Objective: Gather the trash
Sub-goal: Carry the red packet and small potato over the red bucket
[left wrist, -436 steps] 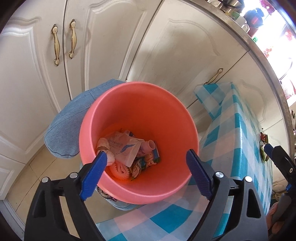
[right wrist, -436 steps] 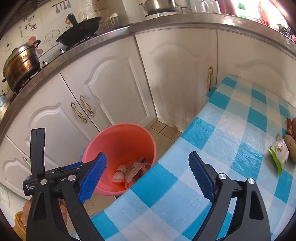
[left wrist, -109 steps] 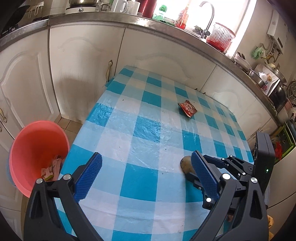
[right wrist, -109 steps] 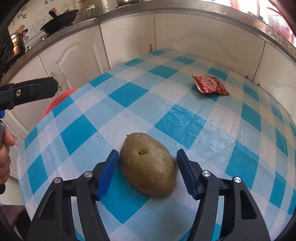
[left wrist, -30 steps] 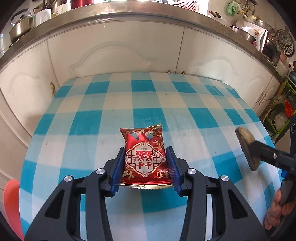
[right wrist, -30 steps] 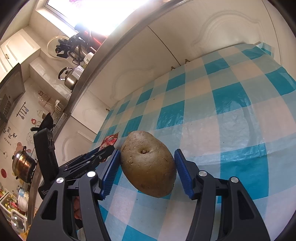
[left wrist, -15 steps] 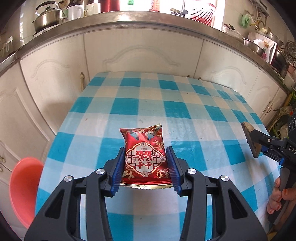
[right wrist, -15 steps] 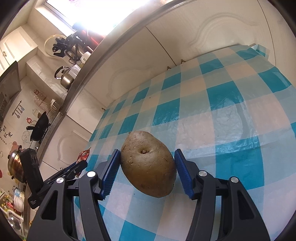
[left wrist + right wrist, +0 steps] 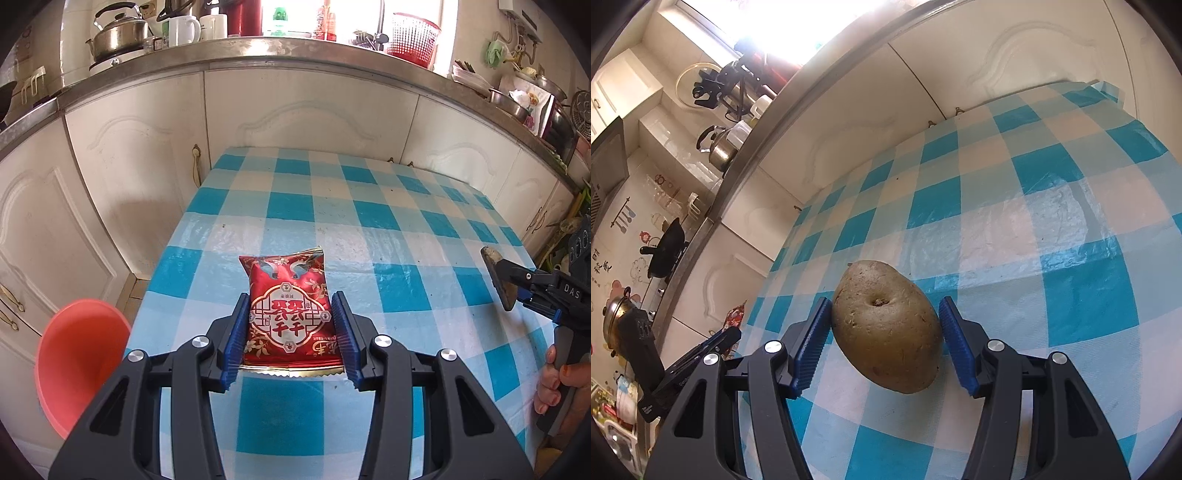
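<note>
carried trash toward pink bin point(image 9: 79, 363): left claw point(image 9: 290, 338) clenched on red packet point(image 9: 291, 314), right claw point(image 9: 884, 338) on potato point(image 9: 888, 326); next, release over bin.

Kettle point(image 9: 120, 35): steel, on worktop at 11 o'clock.
Mugs point(image 9: 184, 30): white, just right of kettle.
Red basket point(image 9: 413, 38): at window, 1 o'clock.
Cabinet doors point(image 9: 310, 110): white, shut, beneath worktop.
Wok point(image 9: 666, 247): black, at 9 o'clock on stove.
</note>
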A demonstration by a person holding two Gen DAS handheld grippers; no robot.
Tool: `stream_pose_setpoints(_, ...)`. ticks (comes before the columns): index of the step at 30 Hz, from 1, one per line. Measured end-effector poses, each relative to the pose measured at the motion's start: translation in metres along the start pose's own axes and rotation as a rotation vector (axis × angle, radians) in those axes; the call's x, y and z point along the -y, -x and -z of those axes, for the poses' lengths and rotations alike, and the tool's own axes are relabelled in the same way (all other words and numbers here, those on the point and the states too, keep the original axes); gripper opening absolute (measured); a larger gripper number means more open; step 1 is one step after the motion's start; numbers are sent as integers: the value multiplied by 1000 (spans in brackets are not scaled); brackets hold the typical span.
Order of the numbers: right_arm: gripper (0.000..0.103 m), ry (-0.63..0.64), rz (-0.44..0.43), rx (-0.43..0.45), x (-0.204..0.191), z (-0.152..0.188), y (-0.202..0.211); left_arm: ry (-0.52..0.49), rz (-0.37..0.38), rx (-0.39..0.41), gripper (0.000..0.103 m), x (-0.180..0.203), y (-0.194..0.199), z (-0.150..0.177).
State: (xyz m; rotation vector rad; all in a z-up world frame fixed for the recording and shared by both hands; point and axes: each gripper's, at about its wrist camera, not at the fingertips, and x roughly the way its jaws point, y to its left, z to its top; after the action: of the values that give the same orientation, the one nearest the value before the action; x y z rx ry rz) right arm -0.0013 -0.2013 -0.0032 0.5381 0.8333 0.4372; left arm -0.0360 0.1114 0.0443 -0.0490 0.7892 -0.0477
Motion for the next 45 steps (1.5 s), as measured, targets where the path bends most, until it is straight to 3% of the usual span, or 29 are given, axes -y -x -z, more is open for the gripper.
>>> stream_pose_setpoints(20, 61, 107, -1, -52, -60, 24, -15, 64, -53, 19, 46, -52, 31, 21)
stream_pose_setpoints(45, 61, 226, -63, -159, -143, 54, -50, 223, -162, 15, 46, -148, 61, 61)
